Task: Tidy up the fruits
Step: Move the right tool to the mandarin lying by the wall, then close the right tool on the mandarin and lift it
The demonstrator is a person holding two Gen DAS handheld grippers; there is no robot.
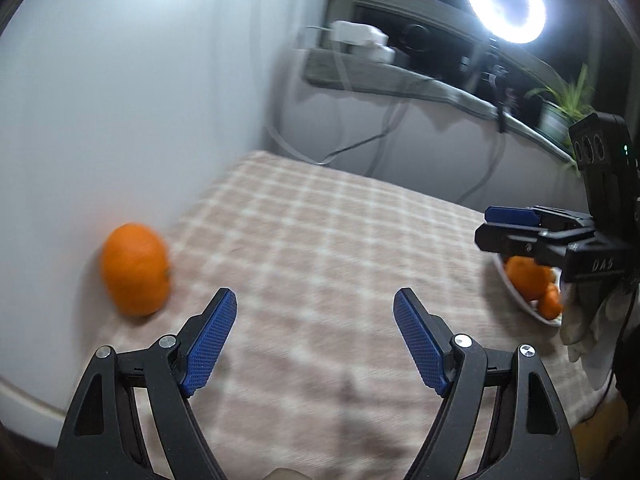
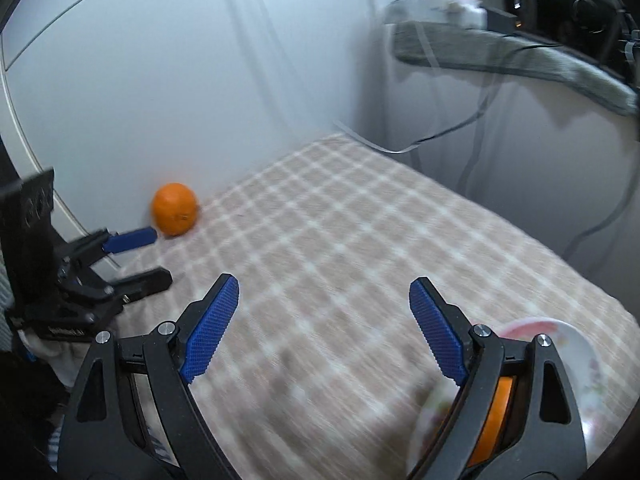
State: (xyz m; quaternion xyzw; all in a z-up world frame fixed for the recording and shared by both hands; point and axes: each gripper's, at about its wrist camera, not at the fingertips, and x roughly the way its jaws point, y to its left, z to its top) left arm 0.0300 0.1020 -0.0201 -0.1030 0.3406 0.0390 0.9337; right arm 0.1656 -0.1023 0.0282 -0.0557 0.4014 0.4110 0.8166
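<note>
Left claw (image 1: 314,340): fingers spread wide apart, nothing between the blue pads (image 1: 208,344). It hovers over the checked cloth (image 1: 312,240) that covers the surface, pointing toward 12 o'clock in the left wrist view.

Right claw (image 2: 322,330): fingers likewise spread wide, nothing between them. In the left wrist view this claw appears at 3 o'clock, above the plate (image 1: 520,300).

Loose orange (image 1: 135,269): resting on the cloth at 9 o'clock of the left wrist view, against or just beside the pale wall (image 1: 120,100); contact with the wall cannot be confirmed. It lies to the left of the left claw and outside its fingers. In the right wrist view the same orange (image 2: 175,209) sits at 10 o'clock, and the upper blue pad of the left claw (image 2: 134,258) reaches just beside it; whether they touch cannot be told.

Plate: white, at 3 o'clock of the left wrist view near the right edge of the cloth, holding a large orange fruit (image 1: 527,277) and a smaller one (image 1: 550,305) touching it. In the right wrist view its floral rim (image 2: 576,364) shows at 5 o'clock, largely behind the right claw's finger.

Surroundings: a lit ring light (image 1: 505,1) at 1 o'clock, a potted plant (image 1: 562,108) on a ledge at 2 o'clock, and cables (image 1: 360,140) hanging down the wall behind the surface. Both views are motion-blurred.
</note>
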